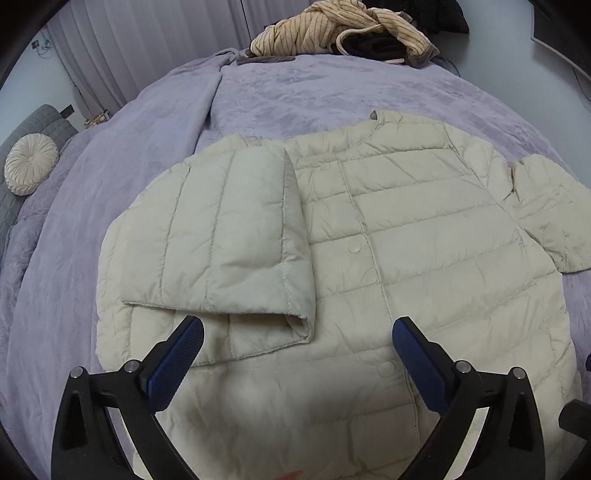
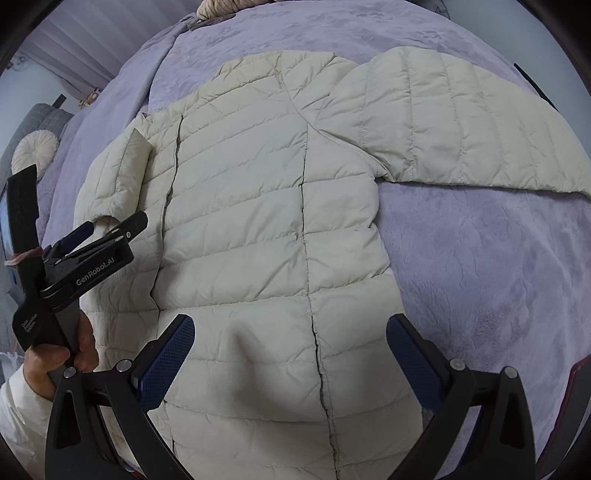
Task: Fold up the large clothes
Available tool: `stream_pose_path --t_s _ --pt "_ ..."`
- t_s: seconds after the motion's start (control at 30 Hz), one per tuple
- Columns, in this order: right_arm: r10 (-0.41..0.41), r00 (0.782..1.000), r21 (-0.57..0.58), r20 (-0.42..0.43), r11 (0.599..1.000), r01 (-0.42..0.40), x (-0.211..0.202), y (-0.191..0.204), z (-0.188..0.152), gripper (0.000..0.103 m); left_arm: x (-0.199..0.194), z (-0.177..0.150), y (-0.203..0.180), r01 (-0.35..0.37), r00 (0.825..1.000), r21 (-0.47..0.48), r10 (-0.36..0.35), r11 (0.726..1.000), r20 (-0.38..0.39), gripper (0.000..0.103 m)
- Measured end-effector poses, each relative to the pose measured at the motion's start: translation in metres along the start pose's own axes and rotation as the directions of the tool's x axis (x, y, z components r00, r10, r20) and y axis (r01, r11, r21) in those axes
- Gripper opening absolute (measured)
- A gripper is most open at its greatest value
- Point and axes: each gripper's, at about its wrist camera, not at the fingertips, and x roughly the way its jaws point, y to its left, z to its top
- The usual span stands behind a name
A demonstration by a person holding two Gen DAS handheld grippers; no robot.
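A cream quilted jacket (image 1: 406, 240) lies flat, front up, on a lavender bedspread (image 1: 295, 92). One sleeve (image 1: 229, 229) is folded across its chest, the cuff pointing toward me. The other sleeve (image 1: 550, 214) sticks out to the right. My left gripper (image 1: 298, 326) hovers open over the lower front, just short of the folded cuff, with nothing between its fingers. In the right wrist view the jacket (image 2: 251, 206) fills the middle and the outstretched sleeve (image 2: 461, 122) lies at the upper right. My right gripper (image 2: 291, 323) is open above the hem, empty. The left gripper (image 2: 114, 221) shows at the left, open, by the folded sleeve (image 2: 118, 173).
A crumpled striped beige garment (image 1: 332, 33) lies at the far edge of the bed. A round pleated cushion (image 1: 31, 168) rests on grey quilted furniture (image 1: 40, 122) at the left. Pale curtains (image 1: 147, 44) hang behind. A hand (image 2: 74, 354) grips the left tool's handle. Bare bedspread (image 2: 480, 258) lies right of the jacket.
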Motion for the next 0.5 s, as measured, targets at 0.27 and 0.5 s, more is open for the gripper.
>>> stream_pose_path --t_s 0.27,0.5 --pt "0.077 0.996 -0.176 -0.033 0.981 -0.082 0.005 0.027 0.021 0.103 -0.03 -0.016 0.063 -0.061 0.998 -0.194 0.06 0.979 -0.011 0.102" --pt "0.007 1.0 -0.433 0.023 0.902 0.003 0.017 0.124 0.04 0.103 -0.016 -0.056 0.148 -0.204 0.978 -0.324 0.179 0.924 -0.106 0.102"
